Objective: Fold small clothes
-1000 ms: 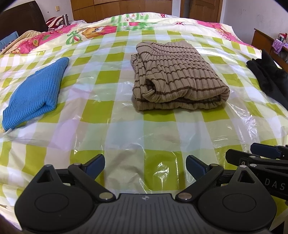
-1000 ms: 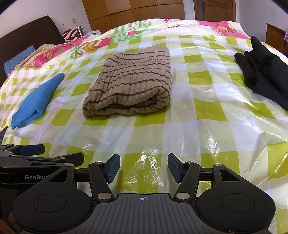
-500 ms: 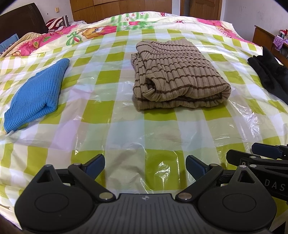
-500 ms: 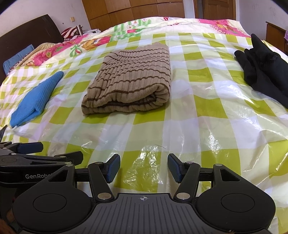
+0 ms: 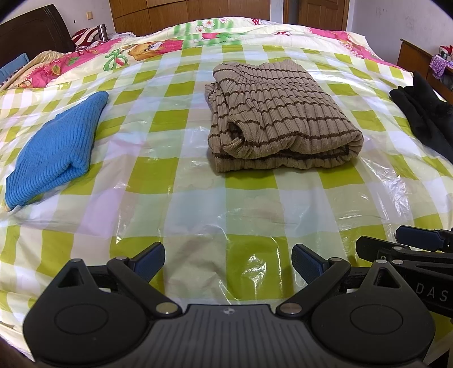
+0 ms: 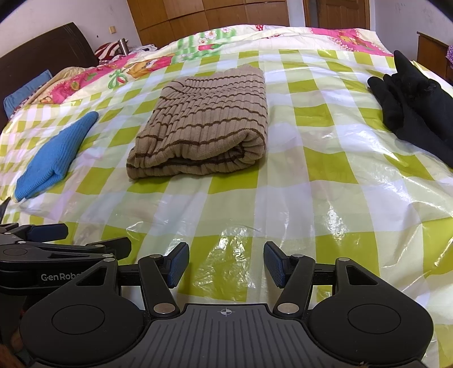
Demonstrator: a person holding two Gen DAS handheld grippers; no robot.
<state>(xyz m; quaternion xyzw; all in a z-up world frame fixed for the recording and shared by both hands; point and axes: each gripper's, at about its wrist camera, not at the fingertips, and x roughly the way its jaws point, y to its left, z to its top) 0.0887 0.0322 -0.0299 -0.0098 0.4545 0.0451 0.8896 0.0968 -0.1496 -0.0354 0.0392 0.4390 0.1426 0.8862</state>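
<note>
A tan sweater with brown stripes (image 5: pixel 277 119) (image 6: pixel 203 130) lies folded in the middle of the bed, on a green-and-white checked plastic sheet (image 5: pixel 198 203) (image 6: pixel 325 184). To its left rests a folded blue knit (image 5: pixel 56 147) (image 6: pixel 53 158). A black garment (image 5: pixel 424 113) (image 6: pixel 413 107) is heaped at the right. My left gripper (image 5: pixel 228 261) hangs open over the near sheet, nothing between its fingers. My right gripper (image 6: pixel 226 264) is open too, beside the left one and well short of the sweater.
A patterned pink and yellow quilt (image 5: pixel 136 53) covers the far end of the bed. A dark headboard (image 6: pixel 45 53) stands at the far left, wooden wardrobes (image 5: pixel 192 11) behind, a wooden cabinet (image 5: pixel 416 56) at the right.
The view has shifted very slightly; the sweater sits a touch lower in both views. Both grippers stay open and no garment has moved on the bed.
</note>
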